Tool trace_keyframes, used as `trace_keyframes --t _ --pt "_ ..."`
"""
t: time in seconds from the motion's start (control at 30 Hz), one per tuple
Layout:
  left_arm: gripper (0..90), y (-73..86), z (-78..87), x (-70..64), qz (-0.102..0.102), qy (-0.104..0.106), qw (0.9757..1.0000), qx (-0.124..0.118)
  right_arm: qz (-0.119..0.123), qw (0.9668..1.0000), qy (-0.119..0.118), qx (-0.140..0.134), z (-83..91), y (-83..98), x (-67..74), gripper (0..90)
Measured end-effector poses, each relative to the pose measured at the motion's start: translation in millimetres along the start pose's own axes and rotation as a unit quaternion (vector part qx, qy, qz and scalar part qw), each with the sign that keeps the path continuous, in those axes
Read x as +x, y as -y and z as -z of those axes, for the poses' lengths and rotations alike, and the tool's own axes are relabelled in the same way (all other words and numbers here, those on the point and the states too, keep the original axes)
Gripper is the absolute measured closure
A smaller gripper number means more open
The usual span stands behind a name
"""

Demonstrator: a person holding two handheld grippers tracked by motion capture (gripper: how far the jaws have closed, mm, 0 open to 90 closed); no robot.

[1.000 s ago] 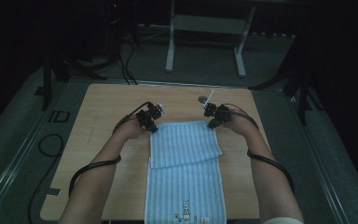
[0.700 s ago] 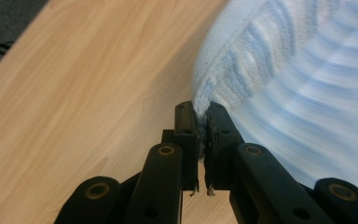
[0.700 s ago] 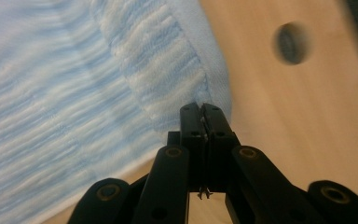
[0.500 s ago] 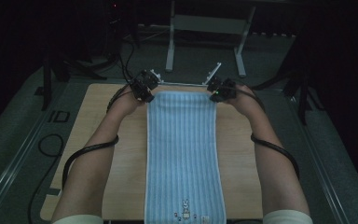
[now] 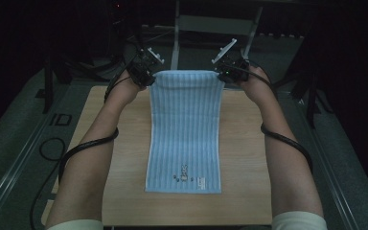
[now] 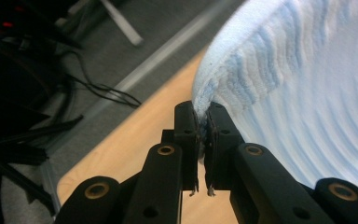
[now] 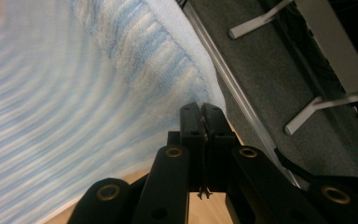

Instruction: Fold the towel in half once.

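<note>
1. While both arms reach fwd, the towel [image 5: 184, 129] is held up by its far edge; near end w/ small printed motif lies flat on the wooden table [image 5: 249, 167], close to the near edge.
2. Left gripper [image 5: 145, 76]: tongs clamped together on the towel's far-left corner. Left gripper view confirms this: cloth bunched between the two black jaws of the left gripper [image 6: 202, 122], little fabric inside the bite.
3. Right gripper [image 5: 226, 72]: tongs likewise closed on the far-right corner. In its own view the right gripper [image 7: 201, 122] pinches just the hem tip.
4. Far edge runs taut and roughly level between the two; the cloth slopes down from it to the tabletop, centred.
5. Risks, as judged:
 - Shallow bite both sides, esp. right; a sharp tug or pulling the hands wider apart could slip a corner out and drop that side.
 - Uneven hand height or speed would skew the cloth, so any lay-down or fold lands crooked.
 - Lifting higher could drag the near end off its spot or over the table edge.
 - Trailing cables [image 5: 84, 151] loop near the forearms; could snag on a quick pull-back.
</note>
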State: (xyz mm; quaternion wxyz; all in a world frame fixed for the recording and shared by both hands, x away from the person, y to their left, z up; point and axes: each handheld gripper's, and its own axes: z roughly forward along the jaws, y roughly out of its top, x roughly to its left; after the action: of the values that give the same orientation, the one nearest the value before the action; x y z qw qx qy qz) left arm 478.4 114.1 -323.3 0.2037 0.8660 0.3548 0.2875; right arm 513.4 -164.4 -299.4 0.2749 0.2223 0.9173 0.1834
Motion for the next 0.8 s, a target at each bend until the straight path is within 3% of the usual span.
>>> trace_keyframes --t 0.03,0.07,0.13,0.27,0.4,0.5,0.63,0.67,0.8 --pt "84.9 0.0 0.0 0.0 0.000 0.000 1.0000 0.000 0.000 1.0000 0.000 0.000 0.0 0.0 0.0 88.7" --pt "84.9 9.0 -6.3 -5.7 -0.016 0.025 0.9996 0.003 0.003 1.0000 -0.004 0.000 -0.9 2.4 2.1 88.7" --pt "84.8 18.2 -14.5 -12.4 -0.020 0.042 0.9988 0.011 0.007 0.9998 -0.015 0.008 -9.2 14.4 11.1 88.7" --pt "84.7 36.4 -25.6 -27.7 -0.038 0.066 0.9969 0.017 0.007 0.9996 -0.027 0.011 -22.6 34.2 30.5 88.6" --pt "84.7 53.2 -32.2 -36.2 -0.035 0.086 0.9955 0.018 -0.002 0.9991 -0.043 0.003 -29.0 53.4 52.1 88.5" --pt "84.6 64.2 -30.0 -42.6 -0.042 0.092 0.9947 0.015 0.006 0.9991 -0.042 0.000 -27.1 64.0 70.8 88.5" --pt "84.5 79.9 -18.2 -56.6 -0.067 0.101 0.9926 0.007 0.023 0.9989 -0.041 -0.001 -17.7 73.6 95.2 88.4" --pt "84.5 84.3 -14.7 -60.8 -0.077 0.102 0.9919 0.007 0.033 0.9988 -0.035 -0.003 -14.4 75.9 101.4 88.4" --pt "84.4 109.2 -7.5 -80.7 -0.099 0.123 0.9874 0.010 0.042 0.9977 -0.053 -0.007 -4.4 90.5 127.6 87.9"
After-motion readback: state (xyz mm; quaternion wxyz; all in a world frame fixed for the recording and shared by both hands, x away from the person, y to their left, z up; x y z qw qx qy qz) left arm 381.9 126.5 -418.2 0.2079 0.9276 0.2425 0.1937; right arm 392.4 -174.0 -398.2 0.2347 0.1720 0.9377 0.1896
